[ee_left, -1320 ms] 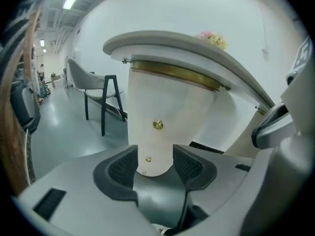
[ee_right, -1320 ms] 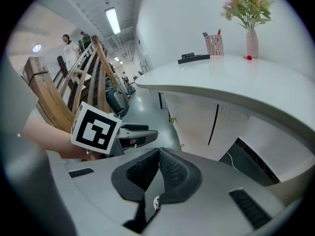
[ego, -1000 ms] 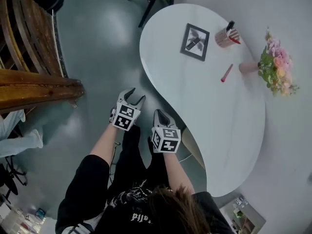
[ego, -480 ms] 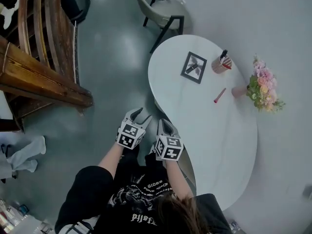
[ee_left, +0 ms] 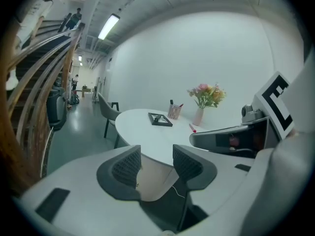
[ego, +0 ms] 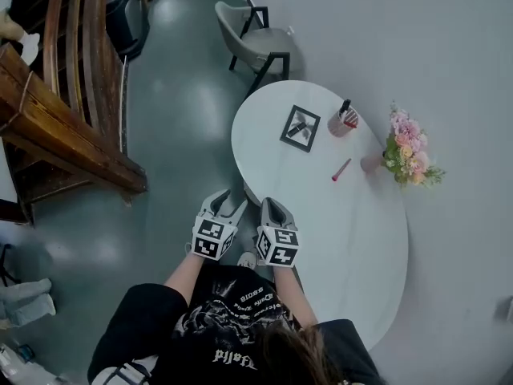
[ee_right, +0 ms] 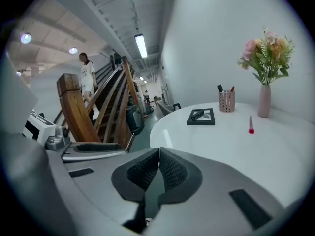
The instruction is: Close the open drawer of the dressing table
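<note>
The left gripper [ego: 227,202] hung just off the near edge of the white table [ego: 361,239], its jaws moderately apart with nothing between them. The right gripper [ego: 270,205] beside it had its jaws pressed together, empty. The drawer [ee_left: 155,178] showed only as a beige panel under the table's rim. In the head view the right gripper and forearm hid it.

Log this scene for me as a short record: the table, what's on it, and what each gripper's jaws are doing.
table: white, rounded top
on table: black square tray, pen cup, slim red stick, vase of flowers
left gripper: jaws apart, nothing between them
right gripper: jaws together, empty
drawer: cannot be made out clearly
</note>
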